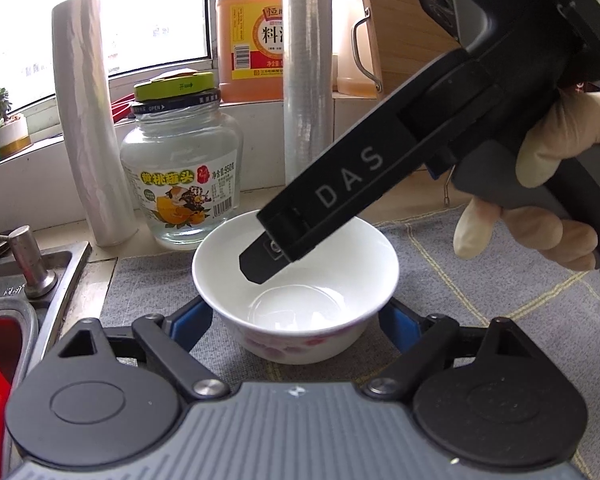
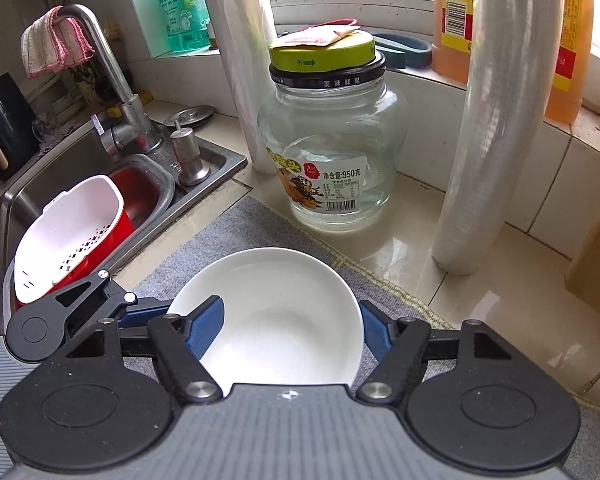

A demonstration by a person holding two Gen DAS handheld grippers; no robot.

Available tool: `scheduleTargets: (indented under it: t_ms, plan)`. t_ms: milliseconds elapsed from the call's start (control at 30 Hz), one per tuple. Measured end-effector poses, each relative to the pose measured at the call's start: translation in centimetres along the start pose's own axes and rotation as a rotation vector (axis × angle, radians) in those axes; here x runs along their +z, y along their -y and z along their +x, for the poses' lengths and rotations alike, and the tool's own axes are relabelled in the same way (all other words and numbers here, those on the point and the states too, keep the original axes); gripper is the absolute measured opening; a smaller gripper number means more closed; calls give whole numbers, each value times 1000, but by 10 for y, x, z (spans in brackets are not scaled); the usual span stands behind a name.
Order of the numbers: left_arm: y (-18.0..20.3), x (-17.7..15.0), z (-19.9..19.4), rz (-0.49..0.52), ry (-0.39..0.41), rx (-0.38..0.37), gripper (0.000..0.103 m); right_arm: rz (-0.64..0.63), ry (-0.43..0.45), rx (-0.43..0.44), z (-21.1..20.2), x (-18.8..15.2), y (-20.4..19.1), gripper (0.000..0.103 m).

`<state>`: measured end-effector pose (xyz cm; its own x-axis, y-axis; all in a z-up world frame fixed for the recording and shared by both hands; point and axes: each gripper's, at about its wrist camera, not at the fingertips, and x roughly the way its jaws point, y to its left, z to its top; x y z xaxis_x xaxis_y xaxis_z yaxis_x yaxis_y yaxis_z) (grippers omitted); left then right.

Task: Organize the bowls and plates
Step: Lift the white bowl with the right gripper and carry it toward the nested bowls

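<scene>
A white glazed bowl [image 1: 296,284], round and deep, with pink flowers on its outer wall, is seen standing on a grey woven mat [image 1: 480,264] on the tiled counter [image 2: 480,288]. It is held from both sides by the left gripper [image 1: 296,322]: the blue ribbed pads [image 1: 192,324] are pressed against its outer wall, low and near. The right gripper [image 2: 292,330] is tilted steeply down from the right, in a gloved hand [image 1: 540,184]. One of its pads [image 2: 206,328] is placed inside the bowl and the other outside, so the right part of the rim is pinched. Behind the bowl a clear glass jar [image 1: 180,168] with a green lid is seen, between two upright rolls of plastic film [image 1: 92,120]. On the left lies a steel sink [image 2: 60,184].
</scene>
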<state>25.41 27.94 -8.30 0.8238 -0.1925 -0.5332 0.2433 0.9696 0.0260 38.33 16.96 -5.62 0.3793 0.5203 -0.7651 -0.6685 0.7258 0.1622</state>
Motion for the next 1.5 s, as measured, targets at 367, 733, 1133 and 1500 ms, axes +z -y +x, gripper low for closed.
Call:
scheduleTargets:
  t_ms: [367, 733, 1133, 1500]
  plan:
    - [3, 1, -5, 14, -14, -26, 89, 10, -16, -26, -5, -3, -3, 73]
    - [20, -1, -35, 44, -64, -72, 90, 35, -13, -27, -43, -25, -23, 74]
    - [44, -5, -68, 100, -96, -145, 90, 61, 34, -65, -91, -62, -44, 74]
    - [86, 4, -86, 192, -116, -246, 90, 158, 69, -134, -144, -103, -40, 74]
